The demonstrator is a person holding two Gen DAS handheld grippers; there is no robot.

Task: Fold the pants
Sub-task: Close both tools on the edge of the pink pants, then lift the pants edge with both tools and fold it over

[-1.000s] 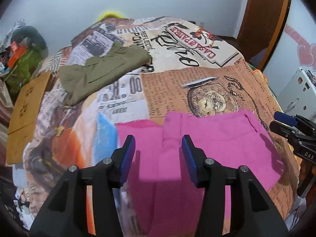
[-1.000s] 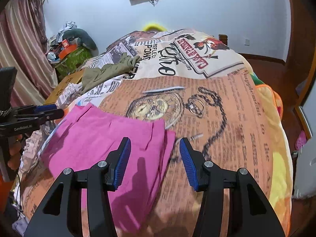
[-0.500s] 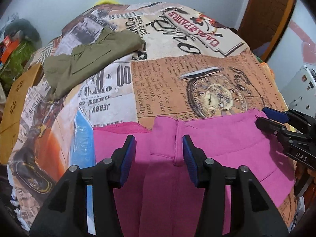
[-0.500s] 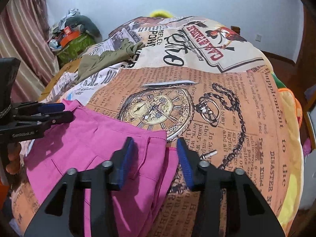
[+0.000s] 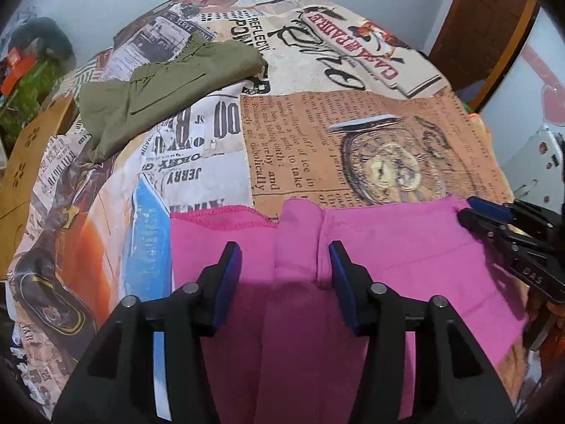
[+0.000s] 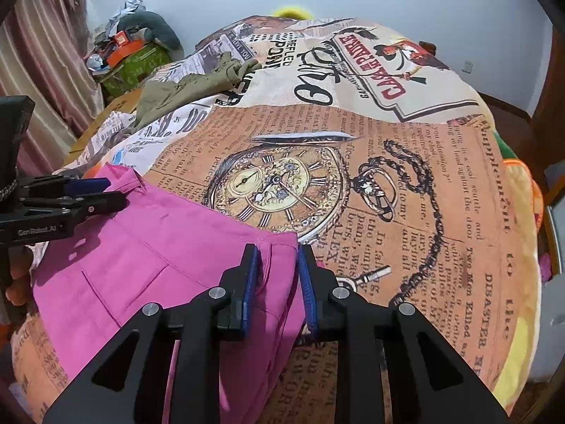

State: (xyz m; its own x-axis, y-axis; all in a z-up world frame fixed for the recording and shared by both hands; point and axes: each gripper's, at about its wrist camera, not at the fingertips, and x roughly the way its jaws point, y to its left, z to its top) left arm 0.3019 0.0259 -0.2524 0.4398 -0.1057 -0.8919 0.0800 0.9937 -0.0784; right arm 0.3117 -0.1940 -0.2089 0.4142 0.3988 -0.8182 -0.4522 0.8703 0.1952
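Pink pants (image 5: 388, 247) lie flat on the printed bedspread, waistband toward the far side; they also show in the right wrist view (image 6: 169, 247). My left gripper (image 5: 284, 258) is open, its fingers either side of a raised fold at the left end of the waistband. My right gripper (image 6: 277, 258) has its jaws narrowed around the right waistband corner, with the cloth between the pads. Each gripper shows from the side in the other's view, the right gripper (image 5: 487, 212) and the left gripper (image 6: 95, 194).
Olive green pants (image 5: 159, 88) lie crumpled at the far left of the bed (image 6: 406, 148). A cardboard box (image 5: 24, 162) and clutter (image 6: 130, 49) stand left of the bed. A wooden door (image 5: 483, 24) is at far right.
Both grippers have moved forward and down onto the waistband. The right jaws have narrowed from wide open onto the corner of the pants. The left jaws stay open.
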